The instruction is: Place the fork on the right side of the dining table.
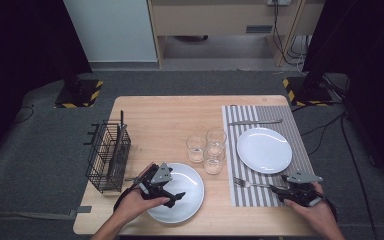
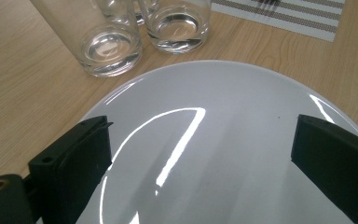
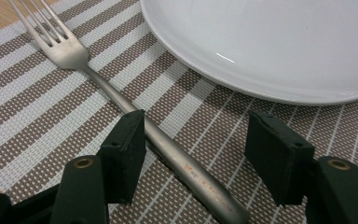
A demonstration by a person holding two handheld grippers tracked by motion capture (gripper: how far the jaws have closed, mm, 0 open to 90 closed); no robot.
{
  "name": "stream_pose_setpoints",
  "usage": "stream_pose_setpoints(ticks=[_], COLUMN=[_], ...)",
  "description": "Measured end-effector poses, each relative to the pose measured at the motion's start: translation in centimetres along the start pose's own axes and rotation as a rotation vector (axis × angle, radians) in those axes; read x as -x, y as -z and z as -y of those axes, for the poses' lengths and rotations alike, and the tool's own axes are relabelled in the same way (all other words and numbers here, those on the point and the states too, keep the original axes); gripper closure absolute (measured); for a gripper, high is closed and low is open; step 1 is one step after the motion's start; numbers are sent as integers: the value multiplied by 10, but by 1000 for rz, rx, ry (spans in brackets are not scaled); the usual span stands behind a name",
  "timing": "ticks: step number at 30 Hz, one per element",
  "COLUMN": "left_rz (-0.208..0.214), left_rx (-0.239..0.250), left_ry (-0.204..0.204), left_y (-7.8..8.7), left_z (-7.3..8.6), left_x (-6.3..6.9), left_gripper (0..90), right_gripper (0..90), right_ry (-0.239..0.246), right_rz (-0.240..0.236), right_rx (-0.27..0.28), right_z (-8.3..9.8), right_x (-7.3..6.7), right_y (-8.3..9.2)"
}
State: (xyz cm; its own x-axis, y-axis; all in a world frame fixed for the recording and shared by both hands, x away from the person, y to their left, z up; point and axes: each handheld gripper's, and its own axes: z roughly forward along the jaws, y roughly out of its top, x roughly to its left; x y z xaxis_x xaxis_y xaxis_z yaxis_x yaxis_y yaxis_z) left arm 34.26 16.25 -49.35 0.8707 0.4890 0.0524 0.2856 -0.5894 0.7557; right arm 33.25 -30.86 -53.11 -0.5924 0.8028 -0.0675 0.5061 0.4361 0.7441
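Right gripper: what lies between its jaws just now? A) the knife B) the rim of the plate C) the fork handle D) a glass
C: in the right gripper view, the right gripper stands open over the striped placemat, with the fork handle running between its jaws and the plate beyond them.

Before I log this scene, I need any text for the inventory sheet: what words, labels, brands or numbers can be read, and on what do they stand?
No text can be read here.
Fork handle: a small orange-brown stamped mark near its end, too small and blurred to read.
Plates, glasses, striped placemat, wire basket: no print seen.
Yellow-and-black hazard stripes on the stand bases on the floor: a pattern, no words.
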Motion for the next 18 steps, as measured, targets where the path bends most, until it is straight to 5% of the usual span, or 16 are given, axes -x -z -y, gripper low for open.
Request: stream_pose_setpoints(ticks=[18], left_rz=[6], left_rx=[1], left_ry=[-2], left_y=[-1], left_z=[-1], left_x=[2], left_gripper=[43], right_gripper=[398], right_ry=[-22], right_rz=[30], right_rx=[-12], right_z=[0], right_x=[9], right_y=[0])
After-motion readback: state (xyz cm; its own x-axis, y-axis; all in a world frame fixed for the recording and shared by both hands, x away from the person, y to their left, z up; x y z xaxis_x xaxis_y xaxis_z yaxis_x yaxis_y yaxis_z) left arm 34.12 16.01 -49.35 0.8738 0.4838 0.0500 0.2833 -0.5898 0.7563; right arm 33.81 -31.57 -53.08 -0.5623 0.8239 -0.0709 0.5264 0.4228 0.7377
